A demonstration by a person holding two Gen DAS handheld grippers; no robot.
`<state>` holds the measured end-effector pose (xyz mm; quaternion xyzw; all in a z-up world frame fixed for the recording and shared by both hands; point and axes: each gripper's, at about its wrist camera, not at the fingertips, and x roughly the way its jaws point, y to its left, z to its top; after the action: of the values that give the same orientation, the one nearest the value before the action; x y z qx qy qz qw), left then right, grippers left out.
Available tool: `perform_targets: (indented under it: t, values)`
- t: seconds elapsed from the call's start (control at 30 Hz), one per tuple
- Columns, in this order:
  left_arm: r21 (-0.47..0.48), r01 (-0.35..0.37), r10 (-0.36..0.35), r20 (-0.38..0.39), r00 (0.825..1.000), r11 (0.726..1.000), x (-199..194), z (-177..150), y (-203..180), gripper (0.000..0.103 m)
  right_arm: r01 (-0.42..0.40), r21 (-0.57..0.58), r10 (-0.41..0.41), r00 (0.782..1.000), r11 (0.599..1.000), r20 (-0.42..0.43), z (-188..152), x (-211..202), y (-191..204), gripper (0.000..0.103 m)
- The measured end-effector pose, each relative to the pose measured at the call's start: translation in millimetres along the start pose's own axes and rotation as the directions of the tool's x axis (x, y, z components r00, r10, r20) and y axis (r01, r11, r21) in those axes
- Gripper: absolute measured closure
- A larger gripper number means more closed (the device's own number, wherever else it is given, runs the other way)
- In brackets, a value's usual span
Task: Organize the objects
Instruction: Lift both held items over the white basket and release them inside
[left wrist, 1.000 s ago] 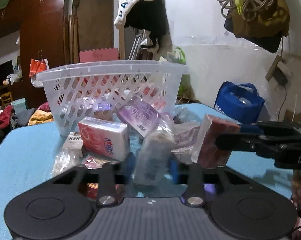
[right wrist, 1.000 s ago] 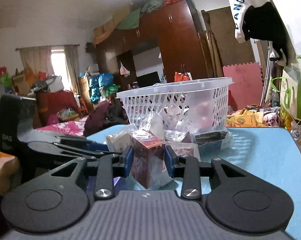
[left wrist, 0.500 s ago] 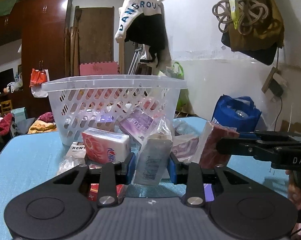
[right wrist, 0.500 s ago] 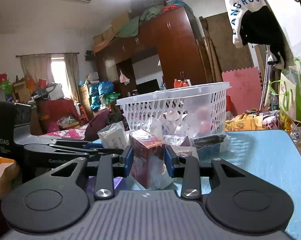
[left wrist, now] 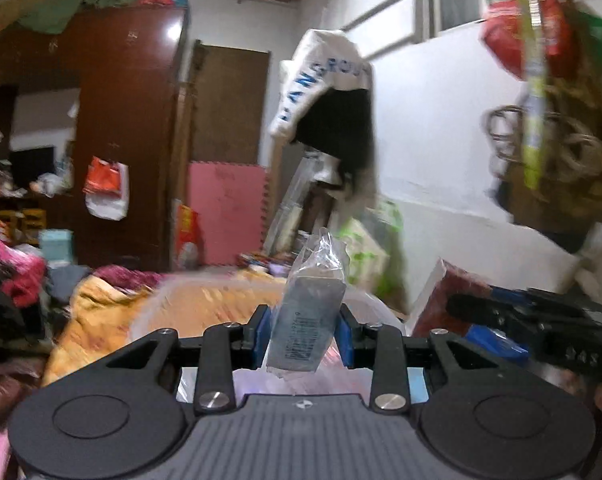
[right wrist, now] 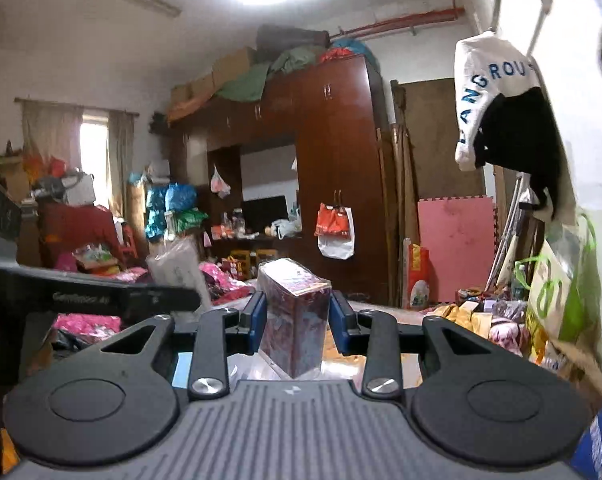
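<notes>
Left gripper point(left wrist: 303, 330) clamps grey packet point(left wrist: 307, 320); right gripper point(right wrist: 297, 322) clamps red box point(right wrist: 295, 320).

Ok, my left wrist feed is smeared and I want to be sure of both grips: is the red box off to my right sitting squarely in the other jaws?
Observer: Yes. In the right wrist view the red box stands upright in the right gripper, with a jaw pressed on each side.
Operator: Is its wrapping whole?
Observer: A clear film covers it and shines along the top; no tear shows on the faces towards that camera.
Operator: Can you see my packet from there?
Observer: Only its pale top, sticking up above the left gripper at that view's left side.
</notes>
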<state>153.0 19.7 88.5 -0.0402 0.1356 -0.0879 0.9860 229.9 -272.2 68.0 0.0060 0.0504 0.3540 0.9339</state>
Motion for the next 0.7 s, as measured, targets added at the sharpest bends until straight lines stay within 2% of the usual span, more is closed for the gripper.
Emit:
perform_targets:
  t: [0.1,0.17,0.2,0.23,0.27,0.33,0.4,0.43,0.47,0.53,0.63,0.7]
  values:
    - [-0.037,-0.040,0.038,-0.058,0.998,0.999,41.1,13.0,9.8,0.064,0.052,-0.046,-0.055,0.997,0.998,-0.062,8.8,43.0,-1.6,0.066]
    - [-0.041,-0.070,0.067,-0.089,0.994,0.997,63.5,9.6,14.9,0.054,0.059,-0.075,-0.066,0.992,0.995,-0.106,2.2,62.5,-1.6,0.064]
    - [-0.032,-0.088,0.085,-0.106,0.991,0.996,72.4,6.9,16.6,0.033,0.073,-0.087,-0.084,0.987,0.994,-0.136,-1.0,73.2,-0.8,0.057]
    - [-0.027,-0.111,0.107,-0.118,0.987,0.994,79.5,4.0,18.1,0.029,0.075,-0.086,-0.088,0.984,0.993,-0.156,-3.9,75.8,-1.3,0.050]
    - [-0.037,-0.131,0.126,-0.114,0.985,0.991,81.1,0.5,20.8,0.029,0.067,-0.082,-0.080,0.982,0.994,-0.170,-7.4,77.3,-0.9,0.041]
    - [-0.053,-0.112,0.107,-0.089,0.990,0.992,71.6,-5.6,26.2,0.029,0.064,-0.075,-0.076,0.982,0.995,-0.171,-13.2,68.7,-0.5,0.034]
    - [-0.047,-0.099,0.095,-0.072,0.993,0.994,52.1,-11.6,30.8,0.028,0.070,-0.074,-0.080,0.985,0.995,-0.154,-17.2,50.6,0.2,0.014]
    - [-0.035,-0.102,0.100,-0.064,0.993,0.994,39.6,-16.5,30.9,0.028,0.068,-0.060,-0.076,0.987,0.996,-0.139,-18.3,37.6,-1.1,0.011]
    - [-0.024,-0.104,0.103,-0.049,0.994,0.994,24.5,-24.4,31.0,0.027,0.047,-0.039,-0.051,0.990,0.998,-0.132,-21.2,24.5,-2.6,0.007]
    - [-0.012,-0.094,0.093,-0.042,0.995,0.996,0.2,-43.9,30.8,0.016,-0.035,0.026,0.038,0.991,0.999,-0.127,-34.5,-3.1,-5.7,0.000]
    - [-0.019,-0.046,0.044,-0.088,0.995,0.999,-27.1,-83.4,31.6,0.016,-0.140,0.139,0.163,0.972,0.980,-0.169,-76.6,-38.5,1.4,0.000]
    - [-0.066,-0.014,0.008,-0.097,0.995,0.998,-38.7,-107.0,36.2,0.016,-0.194,0.156,0.221,0.957,0.969,-0.185,-106.9,-56.6,16.1,0.000]
